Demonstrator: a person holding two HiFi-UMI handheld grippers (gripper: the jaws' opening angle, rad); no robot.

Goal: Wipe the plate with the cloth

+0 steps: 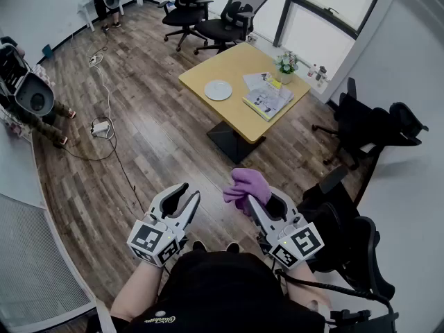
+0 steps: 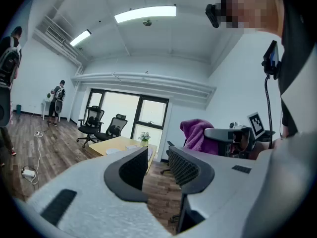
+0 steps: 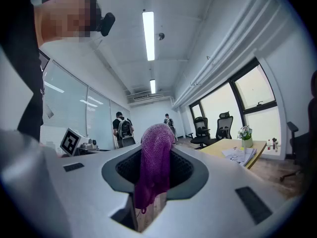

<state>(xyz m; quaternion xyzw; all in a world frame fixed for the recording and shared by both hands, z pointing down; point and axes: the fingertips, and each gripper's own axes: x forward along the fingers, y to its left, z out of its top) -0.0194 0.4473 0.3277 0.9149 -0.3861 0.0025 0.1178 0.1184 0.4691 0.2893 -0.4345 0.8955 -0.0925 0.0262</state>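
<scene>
Status: I am holding both grippers close to the operator's body, over the wood floor (image 1: 146, 137), with the work surface well ahead.

Right gripper (image 1: 251, 201) – its jaws are closing on the purple cloth (image 1: 245, 184). The right gripper view is showing the fabric pinched between the pads. A bunch is standing up above them and a tail is hanging down below. The hold is looking secure to me.

Left gripper (image 1: 191, 193) – its jaws are standing apart with nothing between them. Only floor and the distant table are showing through the gap.

Plate (image 1: 218, 90): it is lying flat on the yellow table (image 1: 232, 61), toward the table's left edge. It is near a stack of magazines (image 1: 269, 97) but apart from it. A small flower pot (image 1: 285, 64) is sitting further back. Plate and cloth are well apart, with no contact.

Step in hand, as I am judging it: the cloth is secured and the approach to the table is under way. Wiping is not yet begun.

Next move: I am expecting to close the gap to the table and lower the right gripper. The loose bunch of cloth, not the jaw tips, should be meeting the plate face. The plate may be sliding under the wipe, so I am considering the empty left gripper for steadying its rim. The magazines alongside are calling for a short, contained stroke.
</scene>
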